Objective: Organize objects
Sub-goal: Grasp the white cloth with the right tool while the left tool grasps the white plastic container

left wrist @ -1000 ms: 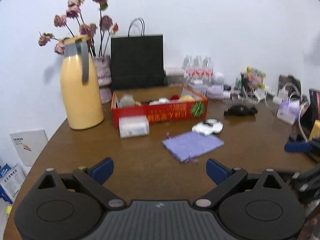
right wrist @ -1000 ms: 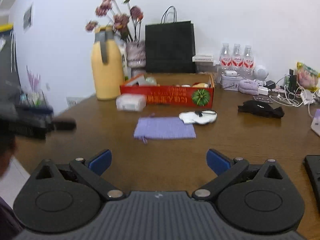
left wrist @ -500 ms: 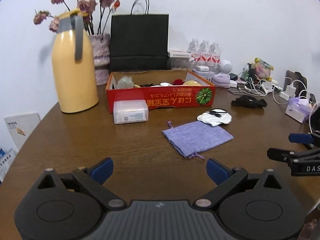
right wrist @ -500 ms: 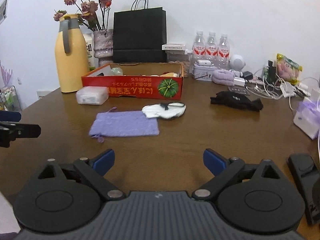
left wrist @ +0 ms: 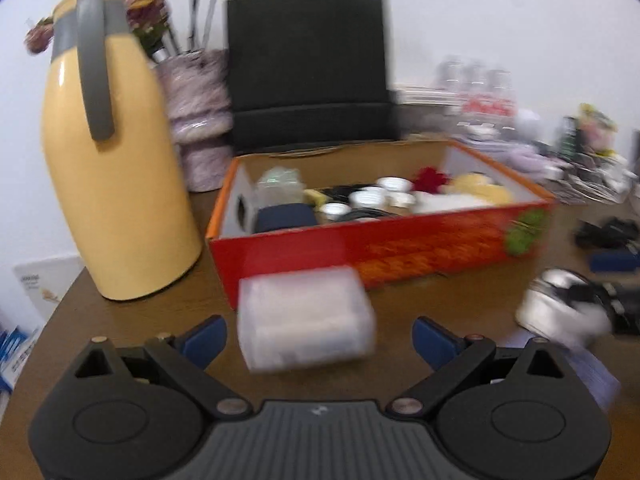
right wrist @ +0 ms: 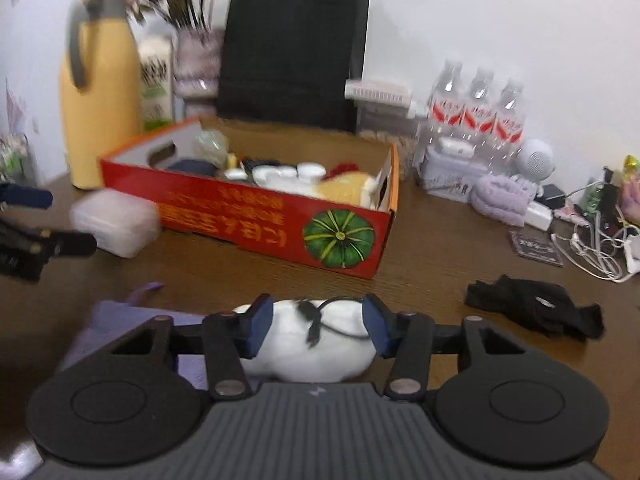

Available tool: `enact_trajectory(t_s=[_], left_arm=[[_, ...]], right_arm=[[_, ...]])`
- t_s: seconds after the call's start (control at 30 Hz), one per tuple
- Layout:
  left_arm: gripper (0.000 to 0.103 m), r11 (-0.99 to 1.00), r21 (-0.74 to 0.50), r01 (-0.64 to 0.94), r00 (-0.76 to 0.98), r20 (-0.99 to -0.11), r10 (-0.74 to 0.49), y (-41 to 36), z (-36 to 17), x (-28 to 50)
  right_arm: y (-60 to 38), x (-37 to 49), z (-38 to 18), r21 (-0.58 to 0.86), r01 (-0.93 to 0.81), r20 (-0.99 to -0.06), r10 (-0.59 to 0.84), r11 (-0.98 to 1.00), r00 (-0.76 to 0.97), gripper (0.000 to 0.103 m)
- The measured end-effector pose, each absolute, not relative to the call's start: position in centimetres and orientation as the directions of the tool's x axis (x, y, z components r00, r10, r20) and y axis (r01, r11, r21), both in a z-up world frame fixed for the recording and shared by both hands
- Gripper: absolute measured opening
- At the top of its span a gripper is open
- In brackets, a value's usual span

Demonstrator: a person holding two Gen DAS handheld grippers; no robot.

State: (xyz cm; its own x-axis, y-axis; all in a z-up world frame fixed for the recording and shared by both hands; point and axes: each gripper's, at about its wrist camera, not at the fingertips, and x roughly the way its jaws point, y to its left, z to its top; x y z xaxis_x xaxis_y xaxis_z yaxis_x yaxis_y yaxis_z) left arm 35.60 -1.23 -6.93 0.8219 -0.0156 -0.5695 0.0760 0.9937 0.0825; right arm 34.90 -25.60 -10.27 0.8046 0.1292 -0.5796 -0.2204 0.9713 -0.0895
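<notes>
My left gripper [left wrist: 318, 340] is open, its blue pads on either side of a clear plastic box [left wrist: 306, 324] that lies on the table in front of the red cardboard box [left wrist: 400, 244]. My right gripper [right wrist: 316, 330] is partly closed around a white cloth bundle with a black cord [right wrist: 316, 340]; I cannot tell whether the pads touch it. A purple pouch [right wrist: 132, 320] lies under and left of it. The red box [right wrist: 248, 216] holds several small items. The left gripper also shows in the right wrist view [right wrist: 52, 232], beside the clear box [right wrist: 116, 224].
A yellow thermos jug [left wrist: 112, 176] stands left of the red box, with a flower vase [left wrist: 200, 120] and a black paper bag [left wrist: 312, 68] behind. Water bottles [right wrist: 476, 116], cables [right wrist: 592, 248], and a black cloth [right wrist: 536, 308] lie at the right.
Both grippers have moved forward over the table. The left now straddles the clear plastic box. The right has narrowed its jaws around the white bundle.
</notes>
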Motion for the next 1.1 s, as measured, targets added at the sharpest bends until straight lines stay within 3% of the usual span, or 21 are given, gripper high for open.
enact_trajectory(t_s=[0.07,0.1,0.13,0.23,0.5,0.67,0.77,1.0,1.1], left_arm=[[0.099,0.994,0.081,0.067,0.821,-0.571,-0.009,-1.1,-8.0,37.3],[0.094,0.994,0.086,0.065,0.812,-0.583,-0.002,-1.1,-8.6,38.1],[0.082,0.995,0.084,0.054,0.804,-0.594,0.007,-1.1,-9.1,38.5],[0.082,0.996,0.069,0.052,0.806,-0.592,-0.001,-0.9,-9.7,38.4],[0.082,0.992,0.109,0.062,0.835,-0.551,0.008,-1.4,-8.7,36.3],[0.082,0.998,0.03,0.047,0.864,-0.503,-0.026,-0.4,-5.3,31.6],[0.082,0.998,-0.015,0.06,0.874,-0.483,-0.06,0.2,-3.3,26.8],[0.082,0.968,-0.148,0.205,0.789,-0.56,-0.253,-1.1,-3.3,14.3],[0.081,0.968,-0.133,0.215,0.79,-0.559,-0.252,-1.3,-3.1,11.8]], right_arm=[[-25.5,36.4,-11.6,-0.081,-0.215,-0.606,0.123,0.973,0.786,0.046],[-25.5,36.8,-12.2,-0.066,-0.213,-0.614,0.128,0.975,0.779,0.04],[-25.6,36.8,-12.7,-0.036,-0.209,-0.604,0.145,0.977,0.784,0.033],[-25.4,36.3,-12.7,-0.028,-0.232,-0.596,0.17,0.972,0.785,0.014],[-24.4,35.3,-12.5,-0.074,-0.236,-0.562,0.155,0.969,0.812,0.014],[-24.3,33.0,-10.5,-0.088,-0.18,-0.514,0.11,0.98,0.851,0.014],[-23.9,28.4,-8.4,-0.028,-0.196,-0.451,0.163,0.98,0.877,0.014],[-22.1,16.2,-7.2,0.118,-0.287,-0.442,0.309,0.951,0.842,0.014],[-21.3,13.1,-7.4,0.113,-0.315,-0.467,0.33,0.942,0.821,0.014]])
